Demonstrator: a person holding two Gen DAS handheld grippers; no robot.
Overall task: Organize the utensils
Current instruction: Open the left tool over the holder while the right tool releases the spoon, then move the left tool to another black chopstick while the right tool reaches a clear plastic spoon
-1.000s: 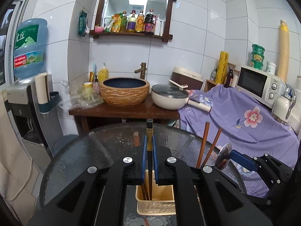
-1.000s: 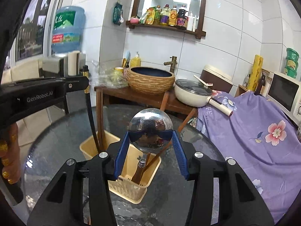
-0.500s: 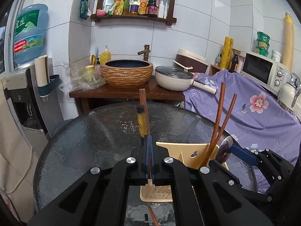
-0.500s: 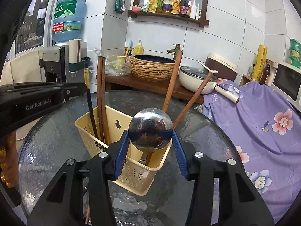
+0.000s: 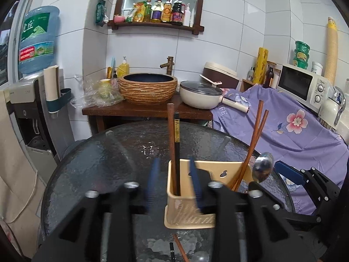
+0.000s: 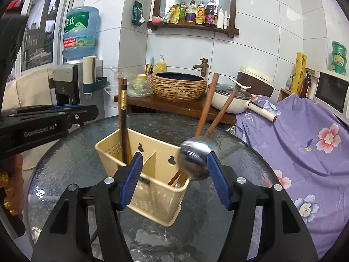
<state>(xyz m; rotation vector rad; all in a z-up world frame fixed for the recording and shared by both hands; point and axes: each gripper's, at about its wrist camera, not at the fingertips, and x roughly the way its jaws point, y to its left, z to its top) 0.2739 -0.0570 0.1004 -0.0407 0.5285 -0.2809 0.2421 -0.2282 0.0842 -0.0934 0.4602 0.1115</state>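
A beige two-compartment utensil holder (image 5: 189, 216) (image 6: 159, 152) stands on the round glass table (image 5: 98, 163). My left gripper (image 5: 174, 170) is opening, its blurred blue pads apart on either side of a dark gold-banded chopstick and a brown one (image 5: 176, 144) that stand in the left compartment (image 6: 123, 118). My right gripper (image 6: 174, 163) is opening too. The steel spoon (image 6: 194, 159), blurred, leans against its right pad with the left pad clear, handle down in the right compartment. Two brown chopsticks (image 6: 208, 107) lean there as well.
Loose chopsticks (image 5: 178, 246) lie on the glass near my left gripper's base. Behind the table stand a wooden side table (image 5: 148, 109) with a woven basin and a pan (image 5: 199, 96), a purple flowered cloth (image 6: 305, 135) at the right and a water dispenser (image 5: 32, 87) at the left.
Both grippers came down over the holder. The left jaws, earlier shut on the chopstick pair, have spread and the pair stands in the holder. The right jaws widened and the spoon tipped right.
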